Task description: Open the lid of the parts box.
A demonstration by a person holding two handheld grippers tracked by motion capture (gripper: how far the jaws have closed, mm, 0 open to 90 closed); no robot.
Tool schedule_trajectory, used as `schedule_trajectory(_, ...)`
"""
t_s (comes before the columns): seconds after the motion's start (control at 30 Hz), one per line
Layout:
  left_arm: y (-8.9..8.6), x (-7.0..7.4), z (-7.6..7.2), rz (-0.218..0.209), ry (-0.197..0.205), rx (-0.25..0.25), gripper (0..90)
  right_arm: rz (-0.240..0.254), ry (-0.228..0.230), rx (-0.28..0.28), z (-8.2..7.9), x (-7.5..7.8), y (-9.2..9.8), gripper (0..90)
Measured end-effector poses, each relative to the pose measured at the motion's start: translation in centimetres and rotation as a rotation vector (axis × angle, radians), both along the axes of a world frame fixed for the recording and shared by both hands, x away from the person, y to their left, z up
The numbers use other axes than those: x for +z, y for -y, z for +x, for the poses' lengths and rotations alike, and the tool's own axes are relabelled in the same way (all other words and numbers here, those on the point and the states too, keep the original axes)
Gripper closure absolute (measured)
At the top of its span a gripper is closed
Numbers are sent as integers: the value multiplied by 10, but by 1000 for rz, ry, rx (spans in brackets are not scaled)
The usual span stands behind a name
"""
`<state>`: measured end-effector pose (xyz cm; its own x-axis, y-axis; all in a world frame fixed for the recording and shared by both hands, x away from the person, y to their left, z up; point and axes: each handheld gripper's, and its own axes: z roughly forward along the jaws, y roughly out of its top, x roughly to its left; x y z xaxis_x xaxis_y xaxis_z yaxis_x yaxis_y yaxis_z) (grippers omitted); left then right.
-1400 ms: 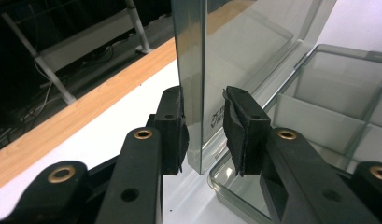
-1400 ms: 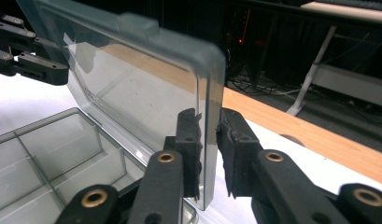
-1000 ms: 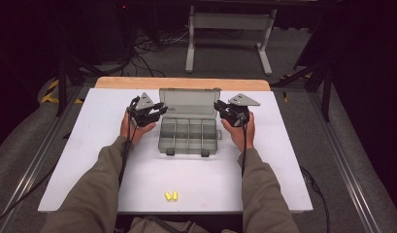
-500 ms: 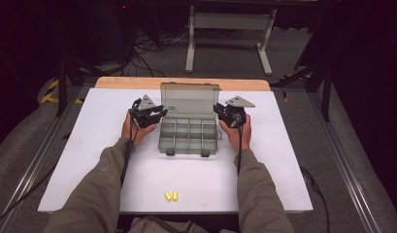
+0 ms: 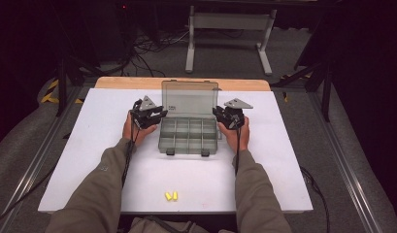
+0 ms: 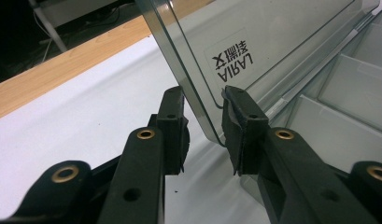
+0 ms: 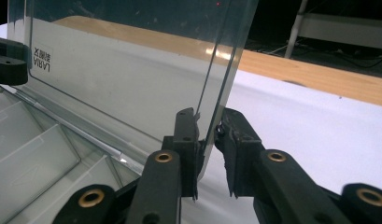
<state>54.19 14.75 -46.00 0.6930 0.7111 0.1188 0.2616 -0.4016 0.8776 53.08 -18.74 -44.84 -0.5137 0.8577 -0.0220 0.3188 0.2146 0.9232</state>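
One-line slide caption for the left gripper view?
Left gripper straddles the edge of the organizer box's raised clear lid, jaws slightly apart.

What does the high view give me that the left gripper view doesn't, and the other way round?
High view: the whole white table, both hands, the right gripper at the lid's other edge, and two small yellow pieces near the front. Left gripper view: the lid's edge standing in the gap between the left gripper's pads, with space on the left side, and the label on it. Both: the open clear box, lid raised.
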Motion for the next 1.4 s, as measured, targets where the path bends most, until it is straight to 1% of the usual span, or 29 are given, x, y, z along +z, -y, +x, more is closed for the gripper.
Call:
schedule_trajectory(0.17,0,-1,0,-8,-5,4,691,17,-20,0,0,-4,0,763)
schedule_trajectory(0.23,-1,-1,0,-10,-10,2,685,24,-38,3,1,-6,1,759)
schedule_trajectory(0.3,-3,-1,1,-14,-10,1,680,13,-59,6,1,-8,-1,746)
schedule_trajectory(0.37,-3,-2,1,-18,-11,2,682,14,-58,-1,0,-8,-2,745)
schedule_trajectory(0.53,-3,-1,1,-5,-6,7,677,13,-62,-7,0,-8,-2,747)
schedule_trajectory(0.6,-3,-2,0,-10,-7,8,674,9,-62,-12,0,-7,-3,747)
schedule_trajectory(0.8,-2,-2,0,-7,-7,18,660,-8,-62,-45,-3,-6,-7,744)
schedule_trajectory(0.9,-2,-2,0,-5,-4,27,645,-5,-64,-62,-4,-6,-8,745)
schedule_trajectory(1.07,-1,-2,0,-2,-3,31,650,-19,-61,-88,-5,-6,-11,744)
schedule_trajectory(1.2,0,-3,0,7,-5,35,650,-28,-59,-87,-5,-6,-13,761)
schedule_trajectory(1.3,-2,-4,1,-15,-16,34,651,-22,-60,-86,-4,-7,-13,766)
schedule_trajectory(1.4,-2,-5,1,-16,-14,34,650,-15,-62,-82,-4,-7,-12,766)
